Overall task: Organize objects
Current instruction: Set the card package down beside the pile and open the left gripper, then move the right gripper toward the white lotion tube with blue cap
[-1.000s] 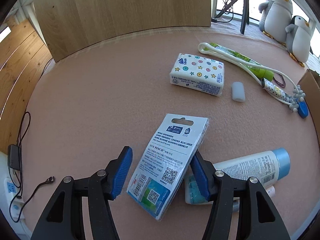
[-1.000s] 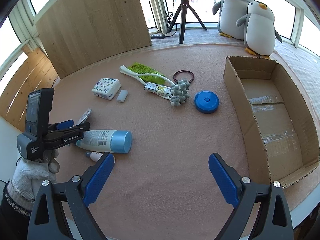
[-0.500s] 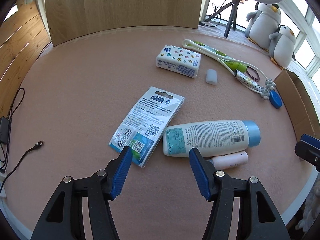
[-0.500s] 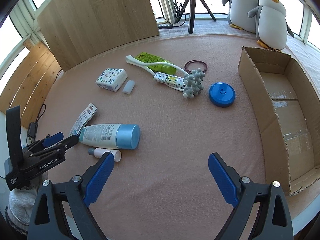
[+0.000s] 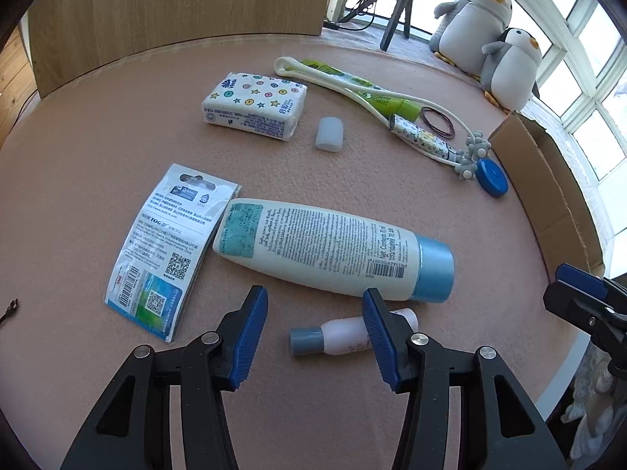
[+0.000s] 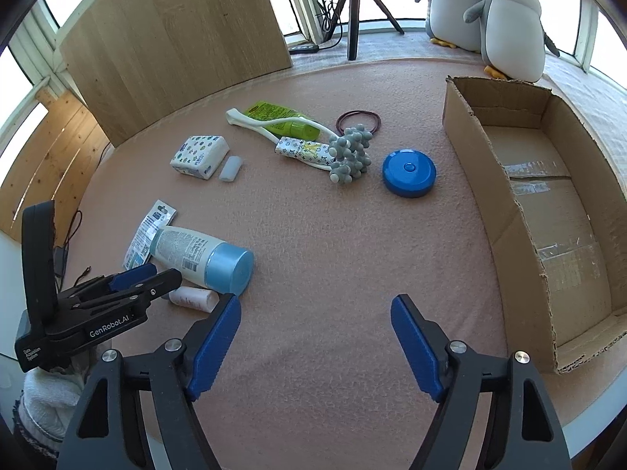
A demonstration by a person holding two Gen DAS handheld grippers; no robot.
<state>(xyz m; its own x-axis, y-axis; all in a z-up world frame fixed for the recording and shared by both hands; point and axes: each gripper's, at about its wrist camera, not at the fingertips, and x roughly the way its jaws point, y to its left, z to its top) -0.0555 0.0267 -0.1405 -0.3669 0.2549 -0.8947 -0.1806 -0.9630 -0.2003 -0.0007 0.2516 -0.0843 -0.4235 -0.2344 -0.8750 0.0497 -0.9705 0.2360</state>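
Note:
My left gripper (image 5: 313,337) is open and empty, low over the table's near edge; a small white bottle with a grey cap (image 5: 341,337) lies between its fingertips. Just beyond lie a white lotion bottle with a blue cap (image 5: 333,254) and a flat card packet (image 5: 172,250). My right gripper (image 6: 315,346) is open and empty above bare felt. It sees the left gripper (image 6: 145,278), the lotion bottle (image 6: 203,254) and an open cardboard box (image 6: 548,211) at the right.
Further back lie a tissue pack (image 5: 254,105), a small white cap (image 5: 329,135), a green tube (image 5: 372,94), a patterned roll (image 5: 419,137), a grey ball massager (image 6: 348,152), hair bands (image 6: 358,119) and a blue round case (image 6: 409,172). Two plush penguins (image 6: 509,23) and a tripod stand behind.
My left gripper has let go of the card packet, which now lies flat on the table, and pulled back and right to the small bottle. The right gripper shifted slightly forward.

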